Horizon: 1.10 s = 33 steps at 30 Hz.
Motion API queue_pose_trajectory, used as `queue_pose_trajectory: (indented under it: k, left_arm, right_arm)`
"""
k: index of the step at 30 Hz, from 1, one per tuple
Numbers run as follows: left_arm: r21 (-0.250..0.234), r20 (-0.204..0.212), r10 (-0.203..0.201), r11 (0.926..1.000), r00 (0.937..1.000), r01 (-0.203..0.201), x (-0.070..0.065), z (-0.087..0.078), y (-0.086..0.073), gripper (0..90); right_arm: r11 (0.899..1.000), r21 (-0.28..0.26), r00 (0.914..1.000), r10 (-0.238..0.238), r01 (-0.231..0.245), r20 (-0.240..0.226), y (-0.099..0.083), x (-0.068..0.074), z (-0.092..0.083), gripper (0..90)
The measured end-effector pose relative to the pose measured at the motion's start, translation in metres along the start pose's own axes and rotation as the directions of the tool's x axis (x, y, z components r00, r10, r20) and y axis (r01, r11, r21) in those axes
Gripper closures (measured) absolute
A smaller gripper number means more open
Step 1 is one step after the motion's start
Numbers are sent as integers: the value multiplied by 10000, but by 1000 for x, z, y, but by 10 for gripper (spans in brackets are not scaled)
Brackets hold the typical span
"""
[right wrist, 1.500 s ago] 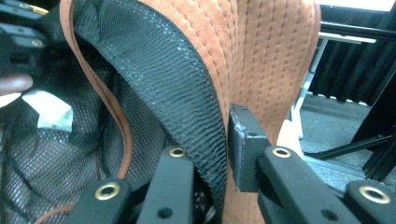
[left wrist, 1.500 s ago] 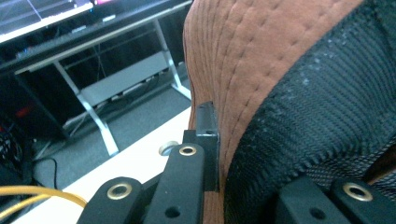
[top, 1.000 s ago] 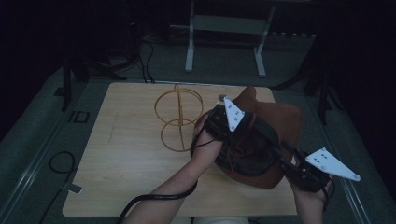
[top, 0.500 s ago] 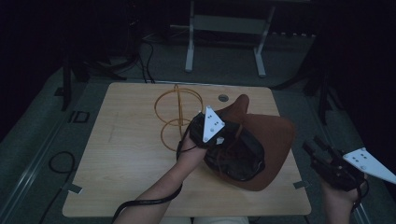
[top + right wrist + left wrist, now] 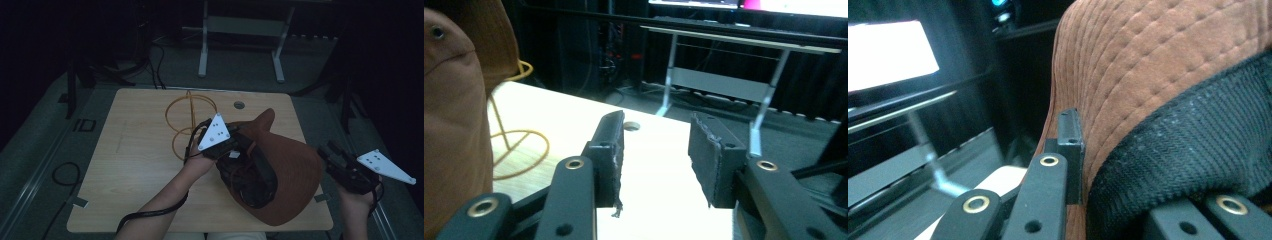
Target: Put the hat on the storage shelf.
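A brown suede hat (image 5: 295, 170) with a black inner band lies on its side on the right half of the wooden table (image 5: 135, 150). My left gripper (image 5: 240, 146) is shut on the hat's rim. In the left gripper view the brown cloth (image 5: 1158, 65) and the black band (image 5: 1198, 150) sit pinched between the jaws. A gold wire stand (image 5: 187, 115) rises just left of that hand. My right gripper (image 5: 331, 154) hovers past the table's right edge, apart from the hat, open with nothing between its pads (image 5: 609, 155). The hat (image 5: 454, 125) and the wire stand (image 5: 519, 135) lie to its left.
A round hole (image 5: 239, 105) marks the table's far side. A grey metal frame (image 5: 240, 30) stands on the floor behind the table. A black cable (image 5: 65, 175) loops on the floor at the left. The surroundings are dark.
My right gripper has come off the hat and drawn back to the right, past the table edge. My left gripper has pulled the hat to the left and nearer the person.
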<state>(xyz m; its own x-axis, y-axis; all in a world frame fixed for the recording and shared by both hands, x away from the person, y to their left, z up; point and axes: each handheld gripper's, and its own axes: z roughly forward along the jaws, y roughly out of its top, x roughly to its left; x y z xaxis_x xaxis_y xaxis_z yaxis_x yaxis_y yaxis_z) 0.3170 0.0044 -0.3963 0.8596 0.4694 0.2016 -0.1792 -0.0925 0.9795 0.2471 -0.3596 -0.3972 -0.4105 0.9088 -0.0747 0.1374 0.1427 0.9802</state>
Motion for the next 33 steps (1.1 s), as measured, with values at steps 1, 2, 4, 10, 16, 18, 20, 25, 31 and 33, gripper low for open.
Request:
queue_pose_trajectory:
  k: [1, 2, 4, 10, 16, 18, 20, 25, 31, 33]
  left_arm:
    - [-158, 122, 4, 9999, 9999, -2, 0, 0, 0, 872]
    - [-406, 402, -21, 9992, 9992, 37, 1, 0, -1, 872]
    - [-669, 829, 2, 9977, 9966, 53, 0, 0, 0, 872]
    - [-1170, 1574, -55, 9928, 9875, 242, -4, 1, 4, 872]
    - [-1089, 1651, 85, 9940, 9862, 97, -12, 6, 7, 872]
    - [-1090, 1731, 84, 9940, 9849, 107, -14, 7, 7, 871]
    - [-1145, 1866, 30, 9933, 9824, 187, -16, 8, 7, 871]
    - [-1322, 2212, -117, 9903, 9752, 419, -18, 7, 10, 871]
    - [-1219, 2355, 240, 9925, 9716, 50, -25, 10, 13, 871]
    - [-1169, 2350, 95, 9930, 9720, 185, -24, 10, 13, 871]
  right_arm:
    - [10000, -1, 9996, -74, 74, -288, 0, 5, 2, 582]
    - [9999, -15, 9991, -142, 141, -405, 0, 7, 3, 582]
    - [9997, 7, 9964, -244, 245, -808, 0, 13, 5, 581]
    - [9989, -251, 9747, -447, 402, -2192, 5, 35, 8, 556]
    - [9947, -730, 9380, -932, 729, -3339, 11, 57, 12, 497]
    - [9930, -772, 9277, -1110, 892, -3565, 13, 63, 16, 489]
    - [9923, -823, 9163, -1172, 926, -3830, 13, 67, 21, 475]
    - [9911, -1027, 8888, -1216, 846, -4419, 16, 76, 28, 448]
    - [9865, -1177, 8593, -1574, 1140, -4866, 18, 90, 34, 488]
    - [9858, -1177, 8528, -1627, 1196, -4962, 18, 91, 35, 536]
